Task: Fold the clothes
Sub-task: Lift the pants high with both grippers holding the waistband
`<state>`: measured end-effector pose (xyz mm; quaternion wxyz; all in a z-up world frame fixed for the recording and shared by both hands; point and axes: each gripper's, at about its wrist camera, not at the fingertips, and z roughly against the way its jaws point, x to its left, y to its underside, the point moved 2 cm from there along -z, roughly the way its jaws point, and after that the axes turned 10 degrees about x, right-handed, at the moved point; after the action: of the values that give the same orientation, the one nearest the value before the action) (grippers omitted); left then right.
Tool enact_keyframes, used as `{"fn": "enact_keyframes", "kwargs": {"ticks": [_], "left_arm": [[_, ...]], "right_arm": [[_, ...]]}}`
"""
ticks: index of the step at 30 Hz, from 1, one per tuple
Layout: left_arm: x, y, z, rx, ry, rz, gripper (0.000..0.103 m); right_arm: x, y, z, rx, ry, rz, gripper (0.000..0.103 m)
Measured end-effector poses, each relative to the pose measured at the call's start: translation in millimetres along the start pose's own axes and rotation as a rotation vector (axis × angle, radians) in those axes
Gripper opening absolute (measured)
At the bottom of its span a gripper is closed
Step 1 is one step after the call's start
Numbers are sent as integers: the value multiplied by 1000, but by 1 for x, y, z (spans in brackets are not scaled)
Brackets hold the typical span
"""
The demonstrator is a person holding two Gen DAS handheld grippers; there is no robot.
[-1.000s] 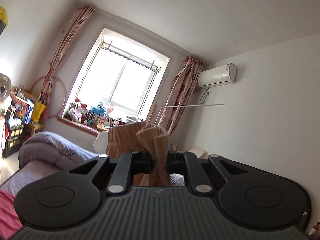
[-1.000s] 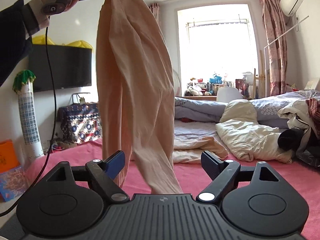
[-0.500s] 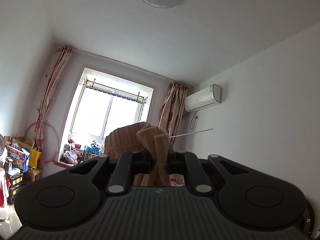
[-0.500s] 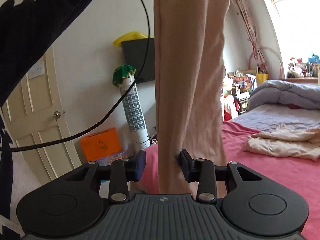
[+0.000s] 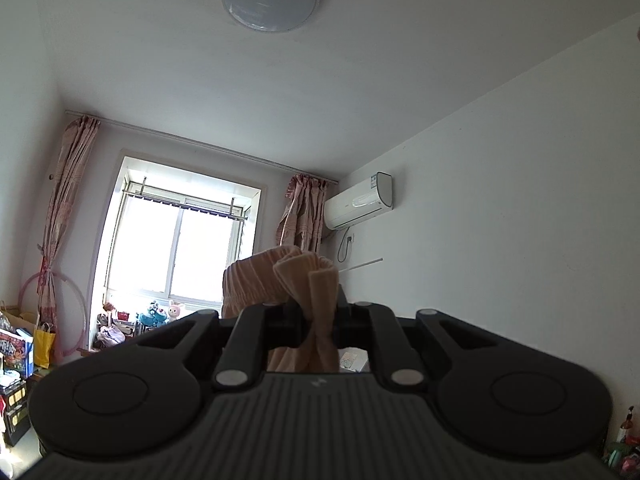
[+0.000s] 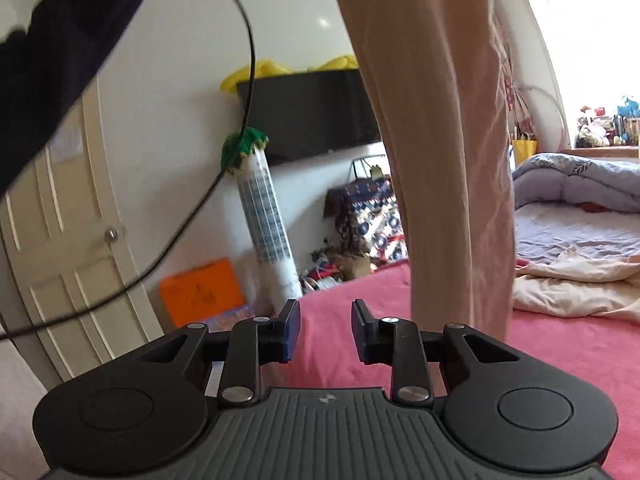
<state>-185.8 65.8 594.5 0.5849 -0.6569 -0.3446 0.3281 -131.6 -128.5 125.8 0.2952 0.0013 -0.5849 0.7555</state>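
My left gripper point(image 5: 318, 316) is shut on the bunched elastic waistband of peach trousers point(image 5: 304, 280) and holds them high, pointing up toward the ceiling. In the right wrist view the trousers point(image 6: 436, 140) hang down in a long column to the pink bed cover point(image 6: 540, 344). My right gripper point(image 6: 325, 330) is open and empty, just left of the hanging trouser legs, with only a narrow gap between its fingers.
A cream garment point(image 6: 576, 284) lies crumpled on the pink bed cover at right, a grey quilt point(image 6: 580, 180) behind it. A cable point(image 6: 224, 168) hangs across the left. A tower fan point(image 6: 264, 220), an orange box point(image 6: 200, 292) and a door point(image 6: 68, 264) stand beyond the bed edge.
The left gripper tilted further up toward the ceiling, still holding the waistband. The right gripper slid off the trouser legs to their left, and the legs no longer sit between its fingers.
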Motion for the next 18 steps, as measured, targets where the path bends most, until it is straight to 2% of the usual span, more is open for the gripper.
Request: {"fn": "enact_keyframes", "kwargs": {"ticks": [2, 3, 4, 5, 6, 8, 11, 14, 16, 17, 18], "left_arm": [[-3, 3, 14, -8, 23, -48, 12], [-3, 5, 20, -7, 44, -59, 12], [-3, 7, 25, -5, 65, -68, 12], [-3, 9, 31, -3, 87, -77, 12], [-3, 12, 35, 1, 117, -76, 12], [-2, 17, 44, 16, 169, -72, 12], [-4, 27, 58, 30, 212, -94, 12], [-3, 38, 72, 33, 234, -119, 14], [1, 44, 78, 39, 219, -133, 15], [4, 46, 80, 43, 208, -140, 15], [8, 49, 81, 48, 195, -140, 15]], "right_arm": [[-25, -22, 29, -138, -9, -81, 31], [-41, -38, 44, -216, -15, -109, 38], [-56, -52, 54, -283, -23, -131, 45], [-71, -64, 60, -341, -38, -160, 66], [-92, -80, 64, -405, -88, -206, 86], [-125, -104, 62, -472, -236, -293, 92], [-149, -132, 38, -486, -463, -325, 103], [-156, -153, 5, -465, -645, -353, 103], [-160, -163, -15, -444, -751, -366, 102], [-159, -165, -18, -447, -766, -376, 89], [-158, -166, -17, -455, -762, -377, 54]]}}
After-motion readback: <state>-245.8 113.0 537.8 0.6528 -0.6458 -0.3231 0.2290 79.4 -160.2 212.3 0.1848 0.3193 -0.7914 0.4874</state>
